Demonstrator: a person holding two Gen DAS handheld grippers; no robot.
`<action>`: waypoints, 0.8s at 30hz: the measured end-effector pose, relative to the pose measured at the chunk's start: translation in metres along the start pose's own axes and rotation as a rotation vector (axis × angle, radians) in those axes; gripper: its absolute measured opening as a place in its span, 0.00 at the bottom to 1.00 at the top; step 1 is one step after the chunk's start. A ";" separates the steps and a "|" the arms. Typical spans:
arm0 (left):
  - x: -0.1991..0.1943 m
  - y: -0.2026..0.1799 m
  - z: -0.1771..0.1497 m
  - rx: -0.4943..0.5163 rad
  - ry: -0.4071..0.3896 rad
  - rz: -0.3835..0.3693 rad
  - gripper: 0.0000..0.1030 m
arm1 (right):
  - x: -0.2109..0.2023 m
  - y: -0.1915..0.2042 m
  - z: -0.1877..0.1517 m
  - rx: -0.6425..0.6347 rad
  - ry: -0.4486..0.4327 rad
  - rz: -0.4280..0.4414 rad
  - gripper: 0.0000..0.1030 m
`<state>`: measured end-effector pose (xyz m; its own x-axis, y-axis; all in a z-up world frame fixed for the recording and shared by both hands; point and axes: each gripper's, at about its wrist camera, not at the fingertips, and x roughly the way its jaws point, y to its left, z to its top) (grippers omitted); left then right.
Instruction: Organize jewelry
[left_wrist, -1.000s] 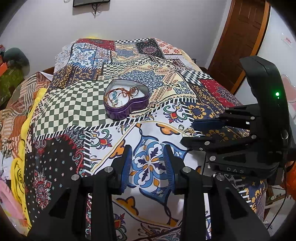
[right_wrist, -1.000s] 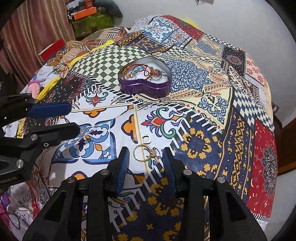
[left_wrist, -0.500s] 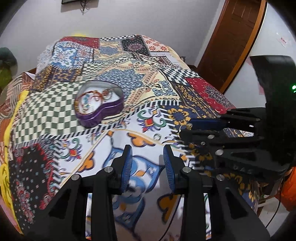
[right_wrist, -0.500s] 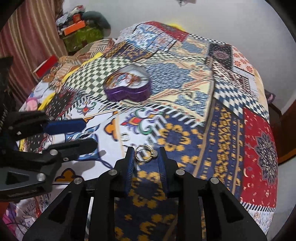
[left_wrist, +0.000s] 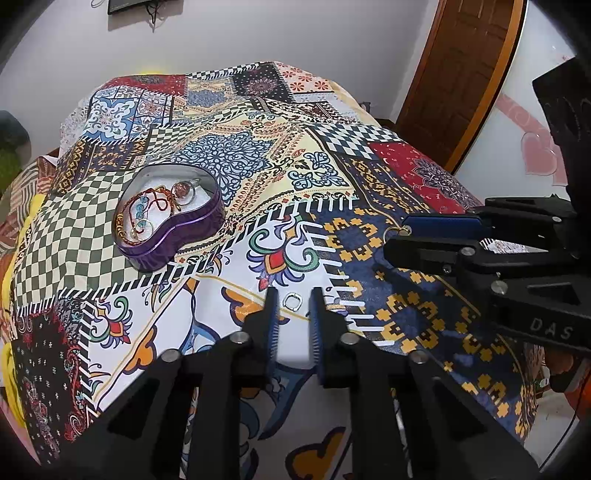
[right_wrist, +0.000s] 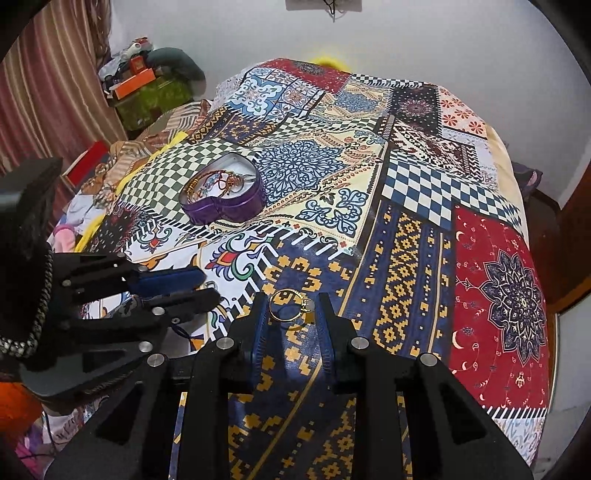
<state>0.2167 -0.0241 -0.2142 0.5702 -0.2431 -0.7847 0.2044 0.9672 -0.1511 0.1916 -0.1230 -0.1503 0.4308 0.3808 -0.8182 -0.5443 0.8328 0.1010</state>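
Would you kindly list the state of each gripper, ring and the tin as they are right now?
right gripper: shut on gold ring, lifted above the bedspread.
gold ring: pinched between the fingers.
left gripper: open, straddling the silver ring.
silver ring: flat on bedspread, loose.
heart tin: lid off, jewelry inside.

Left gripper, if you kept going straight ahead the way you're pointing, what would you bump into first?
Probably the small silver ring lying on the bedspread, right between the tips of the left gripper. The purple heart tin sits off to the left, so it looks out of that line.
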 end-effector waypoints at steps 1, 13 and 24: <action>0.001 0.001 0.000 -0.005 0.001 -0.004 0.08 | 0.000 0.000 0.000 0.002 -0.001 0.003 0.22; -0.021 0.007 -0.002 -0.018 -0.043 0.006 0.08 | -0.006 0.006 0.007 -0.003 -0.027 0.001 0.22; -0.055 0.033 0.015 -0.071 -0.135 0.047 0.08 | -0.020 0.019 0.031 -0.008 -0.089 0.001 0.22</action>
<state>0.2040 0.0199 -0.1673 0.6807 -0.2011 -0.7045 0.1213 0.9793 -0.1623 0.1945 -0.1023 -0.1141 0.4919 0.4164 -0.7647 -0.5503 0.8292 0.0975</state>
